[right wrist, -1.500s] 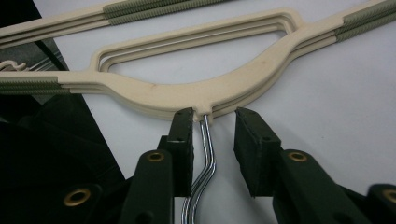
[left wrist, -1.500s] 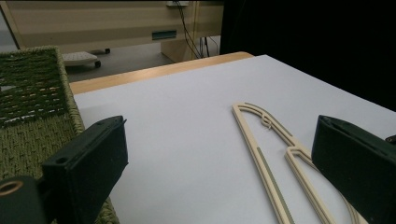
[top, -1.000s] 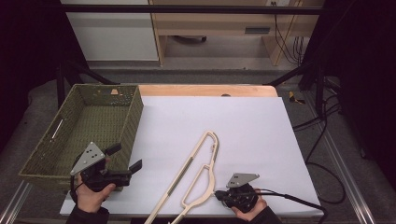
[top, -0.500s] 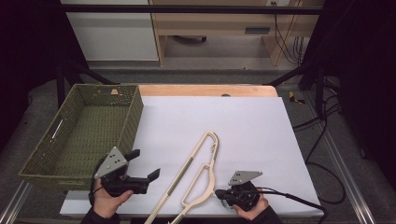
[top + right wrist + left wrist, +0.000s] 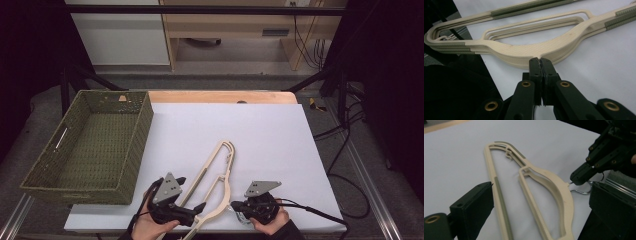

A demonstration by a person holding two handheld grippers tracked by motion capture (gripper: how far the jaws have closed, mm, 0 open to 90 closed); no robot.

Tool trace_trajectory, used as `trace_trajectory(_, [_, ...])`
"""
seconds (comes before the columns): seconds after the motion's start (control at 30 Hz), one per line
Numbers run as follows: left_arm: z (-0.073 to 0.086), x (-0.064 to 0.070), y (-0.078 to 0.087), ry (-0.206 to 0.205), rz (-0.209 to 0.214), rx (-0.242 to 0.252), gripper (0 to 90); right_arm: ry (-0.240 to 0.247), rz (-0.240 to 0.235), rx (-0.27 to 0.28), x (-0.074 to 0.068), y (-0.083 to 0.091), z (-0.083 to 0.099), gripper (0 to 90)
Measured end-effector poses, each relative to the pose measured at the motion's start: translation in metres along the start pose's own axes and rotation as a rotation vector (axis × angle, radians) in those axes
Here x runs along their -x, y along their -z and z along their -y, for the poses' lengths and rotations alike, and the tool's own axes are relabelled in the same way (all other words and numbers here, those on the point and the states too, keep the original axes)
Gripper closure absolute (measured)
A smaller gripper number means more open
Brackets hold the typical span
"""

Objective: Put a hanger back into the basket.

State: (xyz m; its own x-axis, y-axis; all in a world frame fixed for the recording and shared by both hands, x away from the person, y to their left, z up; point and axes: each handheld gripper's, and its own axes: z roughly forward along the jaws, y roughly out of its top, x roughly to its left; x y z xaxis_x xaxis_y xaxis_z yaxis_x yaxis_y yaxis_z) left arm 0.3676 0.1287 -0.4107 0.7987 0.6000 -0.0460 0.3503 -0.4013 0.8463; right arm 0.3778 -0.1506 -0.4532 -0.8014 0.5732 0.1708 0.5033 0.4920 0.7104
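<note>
Both black two-jaw grippers sit at the bottom centre of the high view, one on each side of the lower end of a cream plastic clothes hanger with a grey-green ribbed bar. Left gripper: jaws spread wide, held low over the hanger; in the left gripper view the hanger runs from the upper left of the frame down to the bottom centre, passing between the two spread jaws, with its ribbed bar just beside the jaw at lower left. Whether either jaw touches the hanger cannot be told. Right gripper: jaws pressed together at the hanger's neck; in the right gripper view their tips meet at the middle of the hanger's curved edge, and in the left gripper view that same gripper closes on the thin metal wire hook at right of centre. The hanger lies flat on the white tabletop sheet, slanting from centre frame to the bottom edge. An olive-green woven rectangular basket occupies the left of the high view, near the left gripper but apart from the hanger.
</note>
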Motion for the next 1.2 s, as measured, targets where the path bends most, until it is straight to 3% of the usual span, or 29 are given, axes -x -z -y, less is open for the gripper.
trace_trajectory(0.23, [0.001, 0.019, -0.029, -0.039, 0.040, -0.099, 9.7, 0.002, 0.023, 0.003, 0.000, 0.003, -0.003, 89.1])
trace_trajectory(0.4, [0.003, 0.023, -0.041, -0.051, 0.054, -0.157, 13.4, 0.020, 0.019, 0.011, 0.001, 0.004, -0.004, 89.2])
trace_trajectory(0.63, [0.004, 0.029, -0.056, -0.076, 0.091, -0.229, 25.8, 0.036, 0.016, 0.007, -0.001, 0.007, -0.008, 89.3])
trace_trajectory(0.77, [0.002, 0.034, -0.066, -0.082, 0.093, -0.251, 37.0, 0.044, 0.019, 0.003, -0.002, 0.009, -0.011, 89.3])
trace_trajectory(0.97, [-0.001, 0.037, -0.077, -0.081, 0.075, -0.276, 46.5, 0.027, 0.019, -0.005, -0.003, 0.009, -0.013, 89.3])
trace_trajectory(1.2, [-0.001, 0.039, -0.087, -0.098, 0.032, -0.322, 51.4, 0.037, 0.016, -0.007, -0.002, 0.009, -0.014, 89.3])
